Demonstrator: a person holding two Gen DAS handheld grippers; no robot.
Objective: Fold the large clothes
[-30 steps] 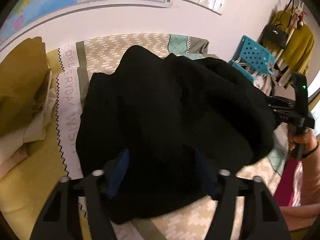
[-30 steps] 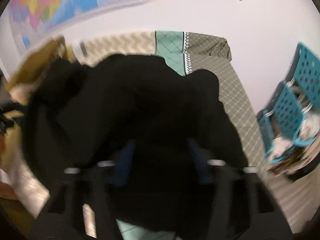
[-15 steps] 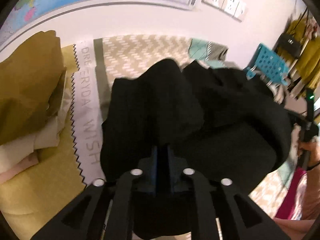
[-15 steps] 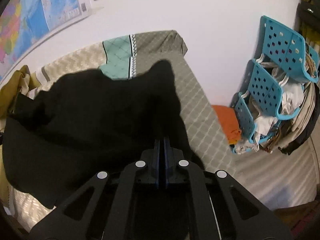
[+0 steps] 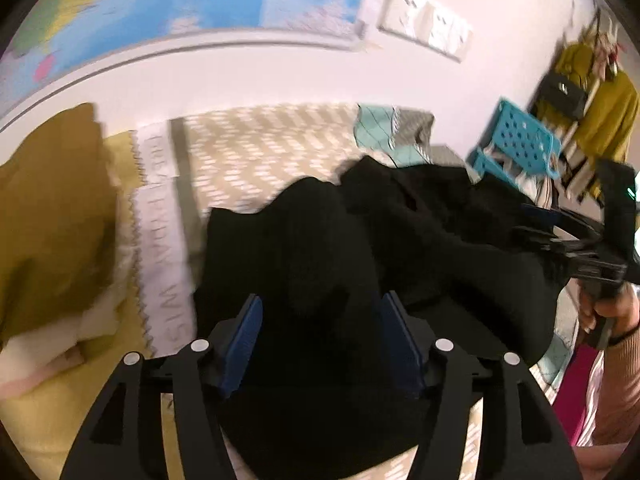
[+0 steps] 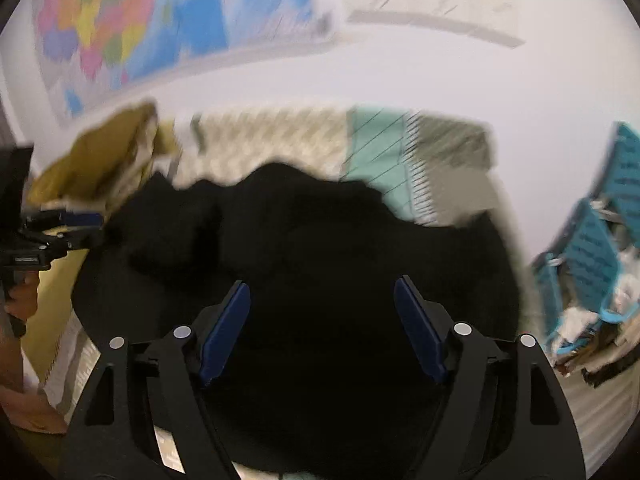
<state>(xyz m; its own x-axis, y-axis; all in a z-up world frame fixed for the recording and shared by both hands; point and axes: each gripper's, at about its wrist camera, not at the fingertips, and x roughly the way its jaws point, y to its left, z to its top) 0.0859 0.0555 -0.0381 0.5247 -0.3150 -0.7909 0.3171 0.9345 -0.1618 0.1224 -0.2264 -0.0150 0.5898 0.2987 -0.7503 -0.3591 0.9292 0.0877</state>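
Observation:
A large black garment (image 5: pixel 360 248) lies bunched in a heap on the bed, and it also fills the middle of the right wrist view (image 6: pixel 304 240). My left gripper (image 5: pixel 320 320) hovers over its near edge with the jaws opening. The blue pads (image 5: pixel 242 344) stand apart and do not press on the cloth beneath them. My right gripper (image 6: pixel 322 308) is likewise over the garment with its jaws opening and its pads (image 6: pixel 418 332) clear of the fabric. Each gripper shows in the other's view: the right gripper (image 5: pixel 580 248) at the right edge, the left gripper (image 6: pixel 56 236) at the left edge.
The bedspread (image 5: pixel 260 152) has beige chevron, teal and grey patches. A pile of mustard and cream clothes (image 5: pixel 48 220) sits at the left. Blue plastic baskets (image 6: pixel 592 256) stand right of the bed. A map and sockets hang on the wall; yellow clothes (image 5: pixel 608 112) hang far right.
Half a second ago both grippers were shut on the black garment; now both have opened and let it go. The right view has swung back left over the heap.

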